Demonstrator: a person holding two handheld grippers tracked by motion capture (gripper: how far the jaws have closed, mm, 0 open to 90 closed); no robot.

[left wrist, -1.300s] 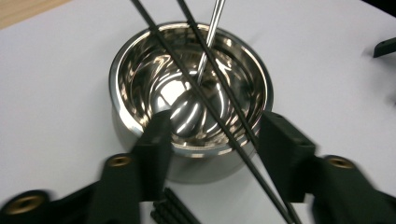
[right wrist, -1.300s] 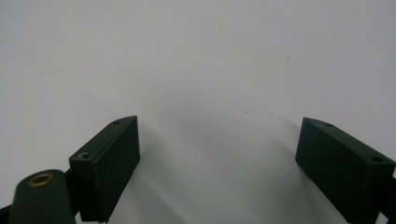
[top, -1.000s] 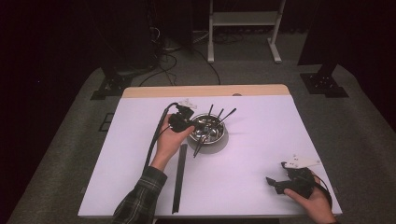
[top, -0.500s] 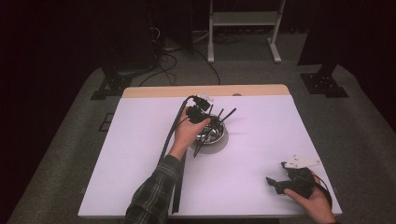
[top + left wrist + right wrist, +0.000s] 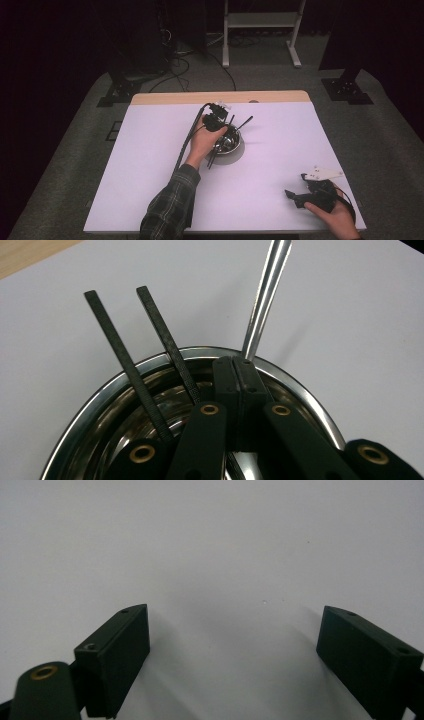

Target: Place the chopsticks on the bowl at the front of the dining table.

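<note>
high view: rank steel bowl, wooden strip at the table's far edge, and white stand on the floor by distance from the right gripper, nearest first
From the right gripper, at the table's near right corner:
1. Steel bowl, mid-table, up and to its left, under the left gripper.
2. Wooden strip, along the table's far edge.
3. White stand, on the floor beyond the table.

You're in a lab or recording studio, not a home. The table (image 5: pixel 150 165) has a plain white top w/ a wood edge at the back, set on grey carpet (image 5: pixel 65 165) in a dark room. Cables (image 5: pixel 200 55) run loose across the floor behind it, black stand feet (image 5: pixel 117 92) sit at both back corners, and a white metal frame (image 5: pixel 260 30) stands further back. Walls are black or unlit; light falls on the table alone.
</note>
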